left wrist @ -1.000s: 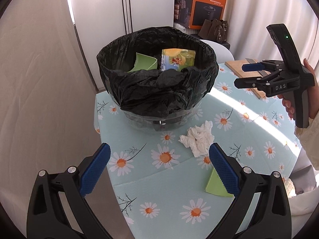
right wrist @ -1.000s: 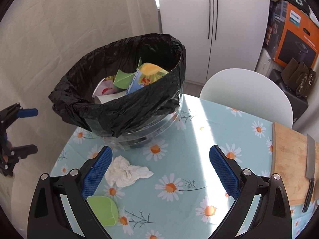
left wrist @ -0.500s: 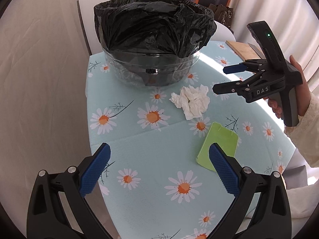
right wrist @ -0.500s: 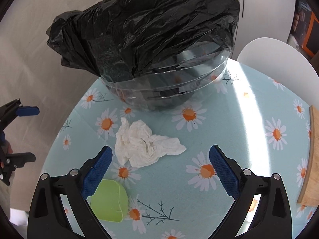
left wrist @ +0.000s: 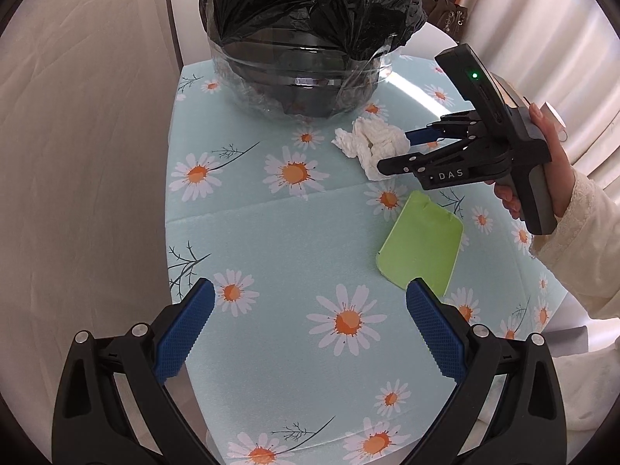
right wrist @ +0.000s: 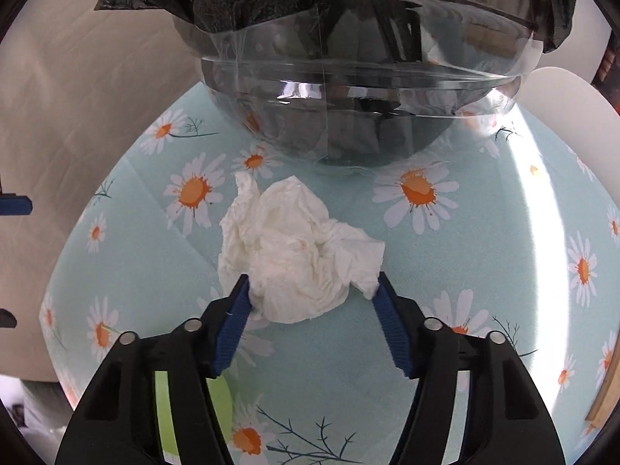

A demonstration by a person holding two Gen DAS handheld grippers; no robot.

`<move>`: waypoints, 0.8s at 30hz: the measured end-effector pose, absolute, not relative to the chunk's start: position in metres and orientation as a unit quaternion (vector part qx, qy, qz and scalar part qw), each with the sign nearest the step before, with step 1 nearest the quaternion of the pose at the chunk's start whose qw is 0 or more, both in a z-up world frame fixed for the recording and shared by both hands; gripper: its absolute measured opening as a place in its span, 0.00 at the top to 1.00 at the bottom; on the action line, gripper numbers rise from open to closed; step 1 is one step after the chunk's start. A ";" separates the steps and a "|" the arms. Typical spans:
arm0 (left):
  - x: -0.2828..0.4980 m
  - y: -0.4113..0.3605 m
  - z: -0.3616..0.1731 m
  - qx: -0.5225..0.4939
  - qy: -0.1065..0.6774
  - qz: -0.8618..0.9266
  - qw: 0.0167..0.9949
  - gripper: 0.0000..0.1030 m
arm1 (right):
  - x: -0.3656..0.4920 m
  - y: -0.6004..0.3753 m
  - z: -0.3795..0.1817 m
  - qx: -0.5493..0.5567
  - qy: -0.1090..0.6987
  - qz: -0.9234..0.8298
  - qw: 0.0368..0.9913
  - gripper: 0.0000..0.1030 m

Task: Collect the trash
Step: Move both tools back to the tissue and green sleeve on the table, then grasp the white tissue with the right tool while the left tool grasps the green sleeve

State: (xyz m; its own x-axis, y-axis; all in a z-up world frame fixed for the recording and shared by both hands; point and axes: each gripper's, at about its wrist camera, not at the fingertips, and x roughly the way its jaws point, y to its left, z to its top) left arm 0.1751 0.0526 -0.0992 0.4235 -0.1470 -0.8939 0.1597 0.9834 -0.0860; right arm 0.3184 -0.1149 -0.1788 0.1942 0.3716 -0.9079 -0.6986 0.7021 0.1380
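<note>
The crumpled tissue [right wrist: 298, 248] lies on the surface just in front of the lined bin [right wrist: 364, 89]. The right gripper [right wrist: 310, 294] has been closing, its fingers now touching the wad's sides; a firmer squeeze should precede lifting. The left gripper [left wrist: 310, 345] hangs spread, empty.

Bright daylight throughout; a sunlit band crosses the surface [right wrist: 538, 232] at right; glare glints on the clear bin [right wrist: 302, 89]; fisheye bending and dark vignetting at edges.

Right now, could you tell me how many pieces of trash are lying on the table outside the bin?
2: a crumpled tissue between the right hand-held gripper's pads, and a green card nearer the left hand-held gripper.
</note>
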 end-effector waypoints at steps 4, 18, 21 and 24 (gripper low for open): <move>0.177 0.046 -0.102 0.005 0.531 -0.104 0.841 0.06 | 0.316 -0.133 -0.174 -0.140 0.532 0.353 0.757 0.68; 0.198 -0.021 -0.137 0.033 0.539 -0.222 0.812 0.06 | 0.303 -0.241 -0.164 -0.065 0.541 0.270 0.794 0.69; 0.204 -0.037 -0.149 0.066 0.548 -0.239 0.799 0.06 | 0.296 -0.261 -0.164 -0.054 0.543 0.251 0.799 0.68; 0.209 -0.049 -0.157 0.084 0.553 -0.254 0.789 0.06 | 0.288 -0.278 -0.164 -0.049 0.546 0.238 0.802 0.68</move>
